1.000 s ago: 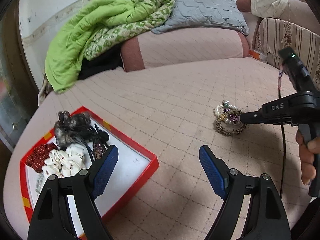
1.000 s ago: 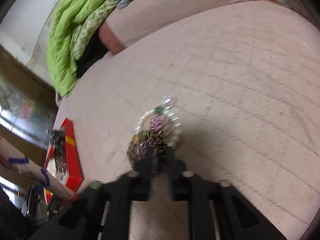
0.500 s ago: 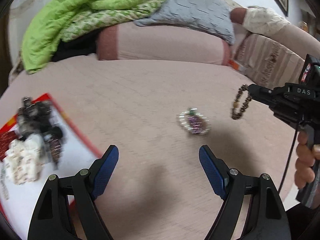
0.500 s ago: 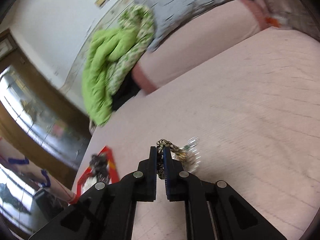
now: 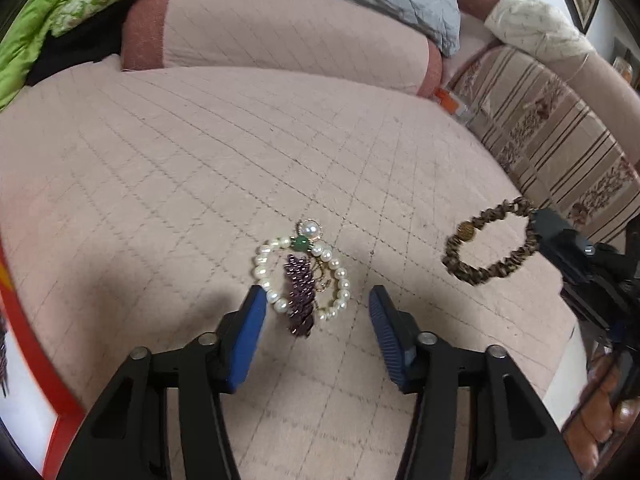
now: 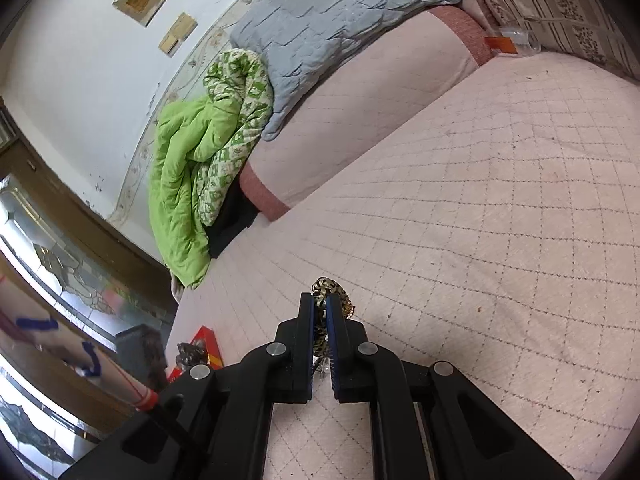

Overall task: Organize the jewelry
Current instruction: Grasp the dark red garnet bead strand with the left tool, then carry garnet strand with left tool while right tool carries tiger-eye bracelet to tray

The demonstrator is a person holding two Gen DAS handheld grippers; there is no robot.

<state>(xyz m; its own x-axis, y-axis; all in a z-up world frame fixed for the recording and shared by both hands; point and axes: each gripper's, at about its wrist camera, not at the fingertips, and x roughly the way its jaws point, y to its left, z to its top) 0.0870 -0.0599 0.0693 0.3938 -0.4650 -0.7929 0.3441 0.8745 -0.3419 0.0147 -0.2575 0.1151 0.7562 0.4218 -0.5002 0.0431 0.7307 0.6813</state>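
Right gripper (image 6: 319, 307) pinching brown-and-gold beaded bracelet (image 5: 490, 246), apparently lifted clear of pink quilted bedspread (image 5: 200, 160); left gripper (image 5: 316, 312) spread wide, poised around white pearl bracelet (image 5: 300, 276) lying there.

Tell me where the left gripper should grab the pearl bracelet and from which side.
Probably from above, with the left gripper closing across the near arc of the pearl bracelet. It lies flat on the quilted bed, and the purple beaded piece crosses its middle, so that may come along.

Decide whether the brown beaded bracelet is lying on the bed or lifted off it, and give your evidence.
Lifted. The brown beaded bracelet hangs as an open loop from the right gripper, whose fingers are shut on it, clear of the quilted bed cover.
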